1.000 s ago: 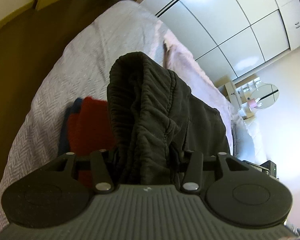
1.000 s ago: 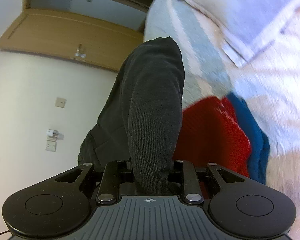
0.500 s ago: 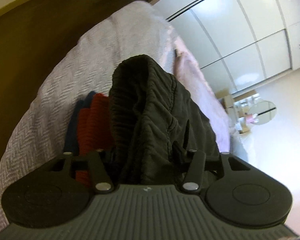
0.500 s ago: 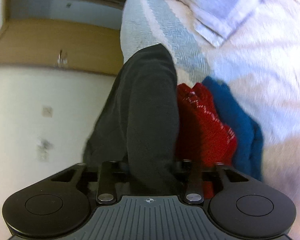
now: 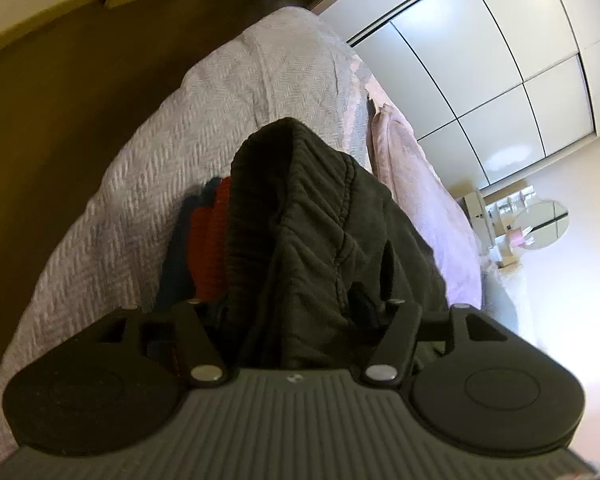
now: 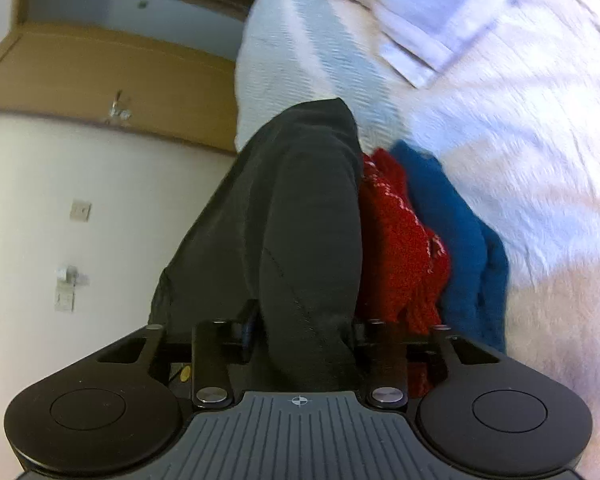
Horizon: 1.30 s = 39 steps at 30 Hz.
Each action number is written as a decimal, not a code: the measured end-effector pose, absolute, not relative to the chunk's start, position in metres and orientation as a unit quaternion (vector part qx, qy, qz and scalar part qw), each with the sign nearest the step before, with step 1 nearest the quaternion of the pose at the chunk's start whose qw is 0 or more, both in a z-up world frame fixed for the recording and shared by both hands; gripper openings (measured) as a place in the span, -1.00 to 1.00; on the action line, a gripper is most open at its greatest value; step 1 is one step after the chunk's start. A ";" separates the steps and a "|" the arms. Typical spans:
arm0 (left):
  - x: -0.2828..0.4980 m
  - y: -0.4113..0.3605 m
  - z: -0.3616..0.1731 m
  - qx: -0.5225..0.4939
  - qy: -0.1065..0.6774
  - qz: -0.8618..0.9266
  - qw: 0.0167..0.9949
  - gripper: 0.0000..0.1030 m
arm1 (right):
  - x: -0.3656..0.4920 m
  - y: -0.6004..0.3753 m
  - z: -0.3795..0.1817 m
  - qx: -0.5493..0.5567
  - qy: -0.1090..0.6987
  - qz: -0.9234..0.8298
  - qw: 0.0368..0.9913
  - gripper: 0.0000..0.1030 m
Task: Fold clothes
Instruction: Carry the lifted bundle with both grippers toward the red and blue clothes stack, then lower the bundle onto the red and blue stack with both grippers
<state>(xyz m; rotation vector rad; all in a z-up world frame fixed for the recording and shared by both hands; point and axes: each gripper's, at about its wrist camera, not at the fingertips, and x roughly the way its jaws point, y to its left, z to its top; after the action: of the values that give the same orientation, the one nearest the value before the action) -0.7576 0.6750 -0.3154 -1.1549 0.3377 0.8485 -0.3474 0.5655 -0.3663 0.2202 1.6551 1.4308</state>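
Since one second ago both my claws have come lower toward the bed (image 5: 204,128), and their jaws have just been opening, with the dark garment (image 5: 312,232) still between them. On the bed, the garment now sits partly over the red folded piece (image 6: 396,240) and the blue folded piece (image 6: 456,236), which lie side by side as a small pile on the white cover. My left claw (image 5: 296,312) stands wide around the ribbed waistband end, and I see a gap at its right finger, so I judge the cloth is released or nearly so. My right claw (image 6: 300,332) is at middle width around the smooth folded end; a gap shows at the left finger. I judge the garment soft and limp, rather thick, not slippery and not fragile; it will sag wherever it is not supported. Best to hold it at the folded edges or the waistband. No containers are visible here.
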 end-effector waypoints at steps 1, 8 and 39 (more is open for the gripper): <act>-0.758 0.674 -0.311 -0.516 0.165 0.394 0.743 0.24 | -0.346 0.565 -0.360 0.082 0.665 0.583 0.459 -0.06; -0.757 0.644 -0.254 -0.420 0.222 0.489 0.732 0.12 | -0.357 0.538 -0.294 -0.036 0.528 0.650 0.545 0.06; -0.709 0.585 -0.291 -0.236 0.276 0.513 0.777 -0.27 | -0.492 0.485 -0.327 -0.267 0.252 0.738 0.566 0.04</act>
<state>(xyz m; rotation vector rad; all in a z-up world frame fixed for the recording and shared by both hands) -0.7090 0.5852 -0.2912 -0.5108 0.5972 1.1105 -0.4924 0.4849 -0.3266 -0.6274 0.5914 1.7349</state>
